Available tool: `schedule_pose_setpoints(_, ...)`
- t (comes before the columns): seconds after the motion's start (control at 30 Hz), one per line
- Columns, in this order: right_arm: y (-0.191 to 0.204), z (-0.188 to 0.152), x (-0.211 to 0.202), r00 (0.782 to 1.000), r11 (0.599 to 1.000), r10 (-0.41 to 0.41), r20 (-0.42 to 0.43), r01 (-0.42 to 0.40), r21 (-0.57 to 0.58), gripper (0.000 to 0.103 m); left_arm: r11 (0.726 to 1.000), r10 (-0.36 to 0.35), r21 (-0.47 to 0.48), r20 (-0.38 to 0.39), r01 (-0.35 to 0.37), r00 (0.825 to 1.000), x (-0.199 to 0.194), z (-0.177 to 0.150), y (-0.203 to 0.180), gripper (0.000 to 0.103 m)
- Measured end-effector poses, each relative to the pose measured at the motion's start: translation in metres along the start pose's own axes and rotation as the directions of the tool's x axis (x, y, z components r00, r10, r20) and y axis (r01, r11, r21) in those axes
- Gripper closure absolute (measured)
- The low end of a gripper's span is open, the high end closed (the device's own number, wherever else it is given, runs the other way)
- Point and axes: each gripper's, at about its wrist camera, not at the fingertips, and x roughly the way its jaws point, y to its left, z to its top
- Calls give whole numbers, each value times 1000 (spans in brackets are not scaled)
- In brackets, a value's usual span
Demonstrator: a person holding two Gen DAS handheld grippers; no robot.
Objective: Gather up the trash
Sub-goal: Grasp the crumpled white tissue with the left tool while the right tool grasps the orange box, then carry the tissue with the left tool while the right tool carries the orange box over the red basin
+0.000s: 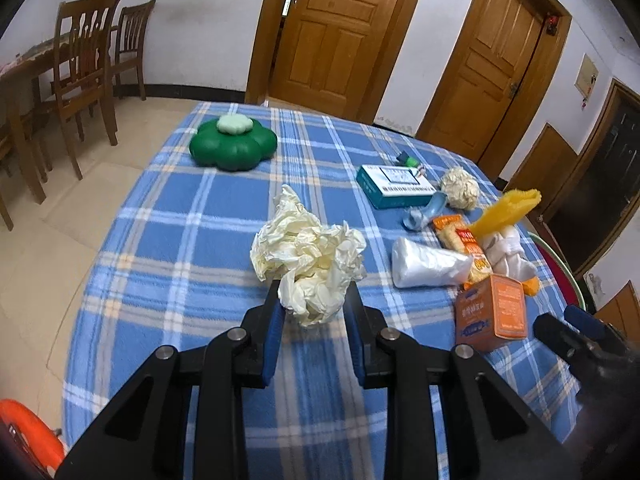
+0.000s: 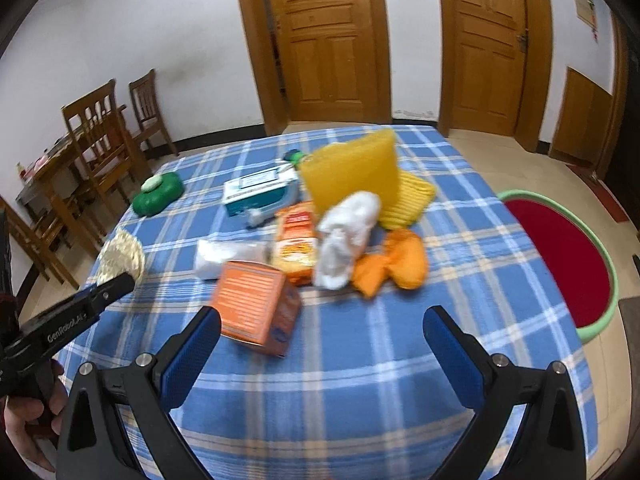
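While left tongs pinch crumpled paper, lift straight; right tongs gape empty near orange box.

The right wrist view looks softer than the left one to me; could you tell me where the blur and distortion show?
Right wrist view: the orange box and white bundle are smeared. Left wrist view: the crumpled paper is crisp. Both bend the door frames.

"GenRobot.AI" in white letters runs along the side of the left gripper, seen from the right wrist. Print on the orange box, teal box and snack packet is too blurred to read.
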Motion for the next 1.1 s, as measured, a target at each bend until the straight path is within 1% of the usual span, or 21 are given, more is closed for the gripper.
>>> schedule_pose_setpoints(0.17,19,2,12,1000,999,5,-9,-5,-45,0,1000,-9,-9,7,9,1000,5,7,8,74)
schedule_pose_setpoints(0.37,30,3,29,999,996,4,-37,-7,-84,0,999,-43,-24,-18,43,999,16,14,11,74)
schedule_pose_setpoints(0.4,30,3,32,999,996,9,-44,-13,-84,2,999,-47,-25,-25,47,999,19,15,11,74)
schedule_pose_setpoints(0.43,31,3,33,999,996,13,-49,-17,-85,9,999,-50,-25,-32,49,998,21,15,11,74)
schedule_pose_setpoints(0.47,32,3,35,998,996,18,-52,-23,-89,13,998,-51,-24,-38,50,998,22,15,11,74)
schedule_pose_setpoints(0.53,34,2,38,998,994,25,-63,-31,-100,26,998,-55,-24,-43,54,998,25,15,10,74)
schedule_pose_setpoints(0.57,35,1,40,997,994,33,-71,-40,-107,30,998,-56,-24,-42,55,998,25,15,9,74)
schedule_pose_setpoints(0.63,36,-1,43,996,992,39,-79,-48,-114,46,998,-61,-27,-38,60,997,25,15,6,74)
schedule_pose_setpoints(0.7,33,-1,41,996,992,41,-75,-49,-114,52,998,-66,-21,-37,65,997,23,14,2,74)
schedule_pose_setpoints(0.73,32,-2,38,996,992,47,-71,-54,-112,54,998,-65,-16,-34,64,997,22,14,-1,74)
schedule_pose_setpoints(0.93,23,-2,17,997,990,78,-16,-79,-117,55,998,-63,-1,-20,63,998,10,14,-16,74)
schedule_pose_setpoints(1.1,7,0,-2,996,992,82,31,-79,-97,55,996,-84,9,-19,84,996,1,15,-34,74)
